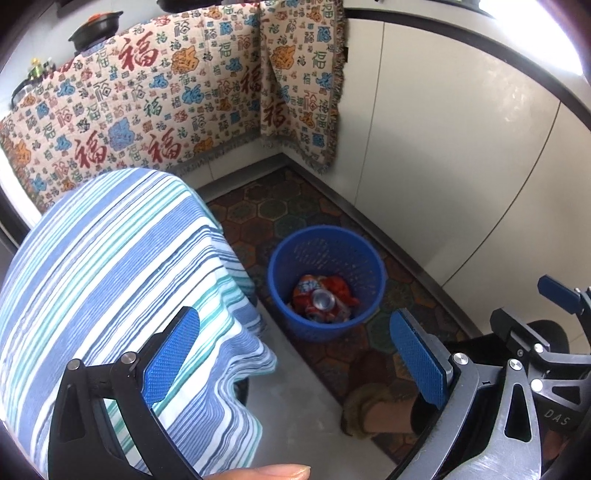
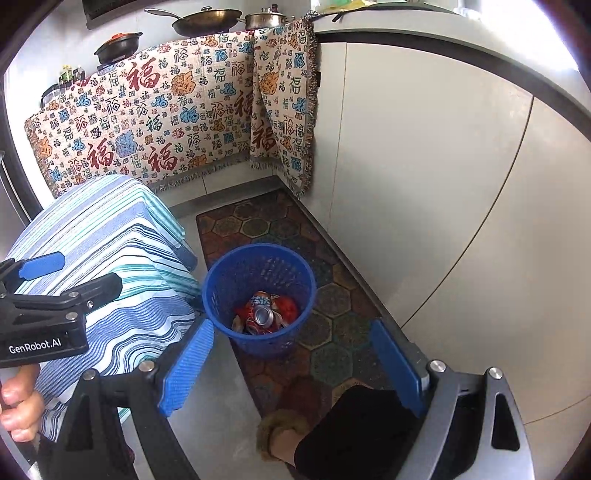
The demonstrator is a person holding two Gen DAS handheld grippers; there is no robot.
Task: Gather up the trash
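A blue mesh waste basket (image 1: 280,295) (image 2: 218,295) stands on the patterned floor mat. Inside it lie a crushed orange soda can (image 1: 323,299) (image 2: 264,314) and red wrappers. My left gripper (image 1: 295,354) is open and empty, held above the floor between the striped table and the basket. My right gripper (image 2: 295,365) is open and empty, held above and in front of the basket. The right gripper also shows at the right edge of the left wrist view (image 1: 554,295), and the left gripper at the left edge of the right wrist view (image 2: 55,273).
A table under a blue striped cloth (image 1: 110,277) (image 2: 110,258) stands left of the basket. A hexagon mat (image 1: 266,210) (image 2: 332,306) lies along white cabinets (image 1: 461,147) (image 2: 424,166). A printed cloth (image 1: 147,110) hangs over the counter with pans (image 2: 207,18). A slippered foot (image 2: 288,428) is below.
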